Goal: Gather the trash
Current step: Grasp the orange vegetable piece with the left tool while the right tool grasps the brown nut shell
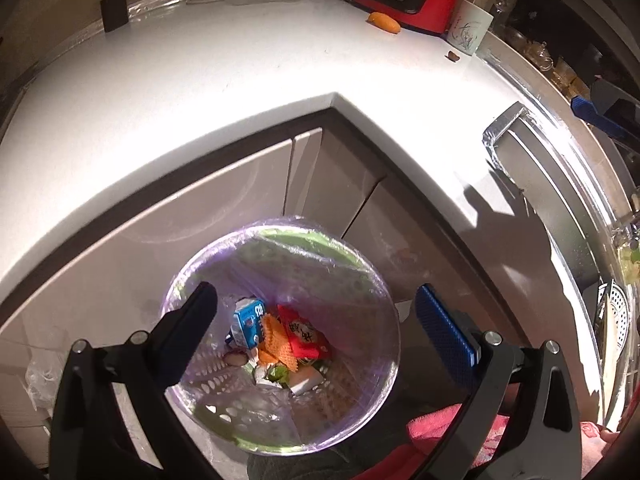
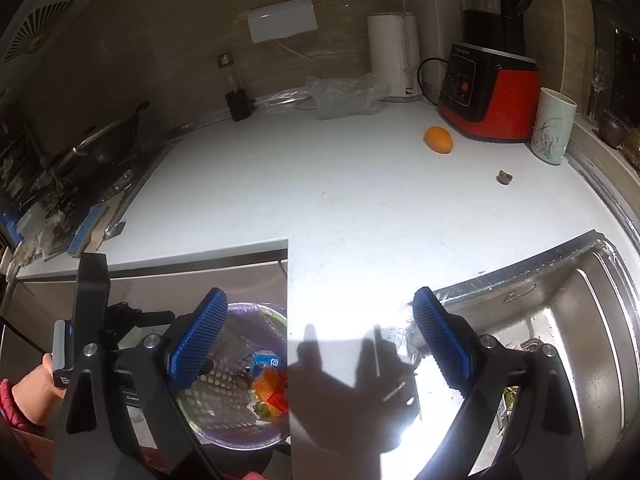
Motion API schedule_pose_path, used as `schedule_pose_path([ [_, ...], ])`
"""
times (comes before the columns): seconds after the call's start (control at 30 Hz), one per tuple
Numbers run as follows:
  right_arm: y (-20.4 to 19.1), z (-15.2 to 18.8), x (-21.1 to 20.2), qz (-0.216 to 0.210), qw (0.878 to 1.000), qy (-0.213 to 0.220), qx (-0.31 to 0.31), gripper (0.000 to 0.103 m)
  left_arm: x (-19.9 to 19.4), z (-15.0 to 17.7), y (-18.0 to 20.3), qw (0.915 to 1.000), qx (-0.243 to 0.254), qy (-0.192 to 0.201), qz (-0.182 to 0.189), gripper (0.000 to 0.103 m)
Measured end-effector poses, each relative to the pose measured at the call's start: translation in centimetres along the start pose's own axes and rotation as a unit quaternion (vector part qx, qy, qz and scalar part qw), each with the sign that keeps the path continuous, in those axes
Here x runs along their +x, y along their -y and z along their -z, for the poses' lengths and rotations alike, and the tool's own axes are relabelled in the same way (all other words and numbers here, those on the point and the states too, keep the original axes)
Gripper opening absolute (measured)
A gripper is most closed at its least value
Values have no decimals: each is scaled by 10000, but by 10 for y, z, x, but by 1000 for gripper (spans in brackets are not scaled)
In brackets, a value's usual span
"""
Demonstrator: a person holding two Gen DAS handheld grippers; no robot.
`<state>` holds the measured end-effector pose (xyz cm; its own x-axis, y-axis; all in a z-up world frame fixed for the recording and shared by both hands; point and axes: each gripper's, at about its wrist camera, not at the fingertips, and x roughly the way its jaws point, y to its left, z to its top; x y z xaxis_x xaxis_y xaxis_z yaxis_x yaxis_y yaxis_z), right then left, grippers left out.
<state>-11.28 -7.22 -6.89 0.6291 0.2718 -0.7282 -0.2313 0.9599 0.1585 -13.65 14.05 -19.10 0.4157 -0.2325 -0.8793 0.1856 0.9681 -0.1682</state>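
Observation:
A round green bin lined with a clear bag (image 1: 376, 292) stands on the floor below the counter corner. Inside lie a blue carton (image 1: 248, 322), a red wrapper (image 1: 304, 336), orange net scraps and other bits. My left gripper (image 1: 316, 320) hangs open and empty over the bin. My right gripper (image 2: 316, 332) is open and empty above the white counter (image 2: 320, 208) next to the sink. The bin (image 2: 240, 432) also shows in the right wrist view at lower left. A small brown scrap (image 2: 505, 177) lies on the counter and an orange fruit (image 2: 438, 140) sits farther back.
A red blender (image 2: 488, 96), a white kettle (image 2: 394, 56), a patterned cup (image 2: 554, 126) and a crumpled clear bag (image 2: 346, 94) stand at the counter's back. A steel sink (image 2: 568, 340) is at the right. A pan and stove (image 2: 104, 144) are at the left.

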Motion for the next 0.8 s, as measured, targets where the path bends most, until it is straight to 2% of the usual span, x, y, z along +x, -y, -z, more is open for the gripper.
schedule_pose_path([
  [0.13,20,-8,1,179,9997,59,161,97,-4,-39,8,9995,213,231,38,95],
  [0.37,62,-20,6,500,9977,83,457,98,10,-136,36,9964,558,577,257,95],
  [0.63,117,-38,17,889,9922,180,860,100,71,-250,82,9940,716,634,532,95],
  [0.8,153,-47,31,1046,9877,237,1141,100,119,-314,109,9952,565,564,571,95],
])
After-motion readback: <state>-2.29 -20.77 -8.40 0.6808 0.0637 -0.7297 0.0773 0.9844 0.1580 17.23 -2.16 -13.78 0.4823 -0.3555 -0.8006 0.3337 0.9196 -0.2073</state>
